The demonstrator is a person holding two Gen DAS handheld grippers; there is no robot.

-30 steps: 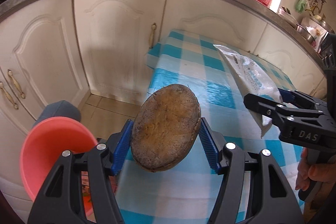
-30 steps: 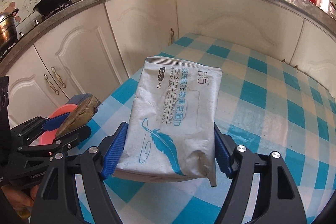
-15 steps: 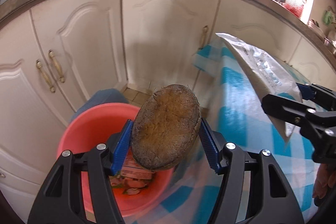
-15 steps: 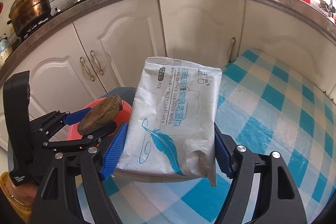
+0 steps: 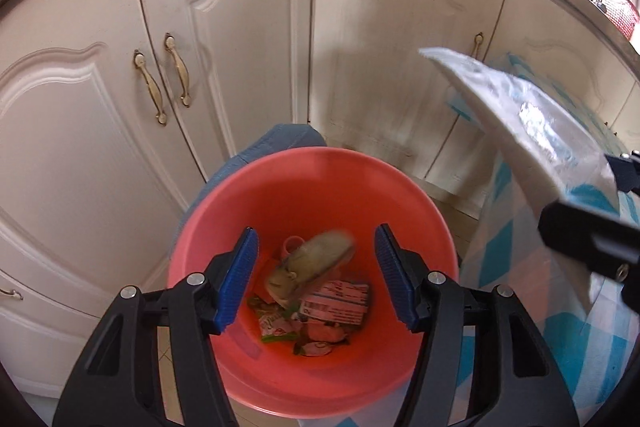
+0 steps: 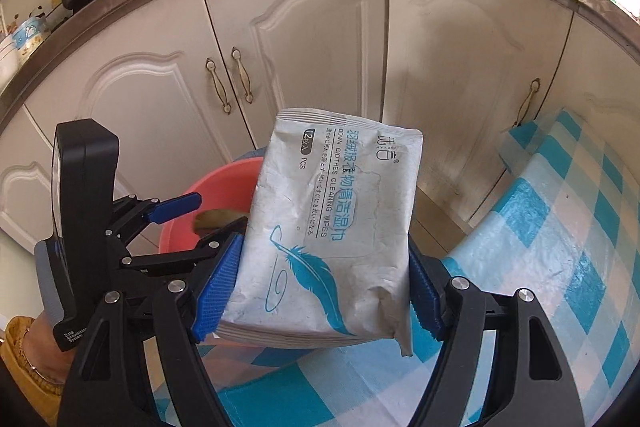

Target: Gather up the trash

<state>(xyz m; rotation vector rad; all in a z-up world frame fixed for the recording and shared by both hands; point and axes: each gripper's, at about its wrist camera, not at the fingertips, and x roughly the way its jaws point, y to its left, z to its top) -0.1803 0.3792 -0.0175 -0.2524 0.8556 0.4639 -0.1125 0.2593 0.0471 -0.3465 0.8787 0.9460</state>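
Note:
My left gripper (image 5: 316,231) hangs open over a red bin (image 5: 280,163). A brown oval husk (image 5: 312,267) lies blurred inside the bin, below the blue pads and free of them. Several wrappers (image 5: 336,307) lie on the bin's floor. My right gripper (image 6: 324,247) is shut on a white pack of cleaning wipes (image 6: 336,211), held upright beside the bin. In the right wrist view the left gripper (image 6: 208,217) sits over the bin (image 6: 224,183) at the left. In the left wrist view the pack (image 5: 520,115) shows at the right.
White cabinet doors (image 5: 240,27) with brass handles stand close behind the bin. A table under a blue checked cloth (image 6: 560,227) lies to the right. Something blue-grey (image 5: 280,139) sits behind the bin. A hand in a yellow sleeve (image 6: 24,347) holds the left gripper.
Both grippers swung left from the table to the bin. The left gripper let go of the brown husk, which dropped into the bin. The right gripper kept its hold on the wipes pack.

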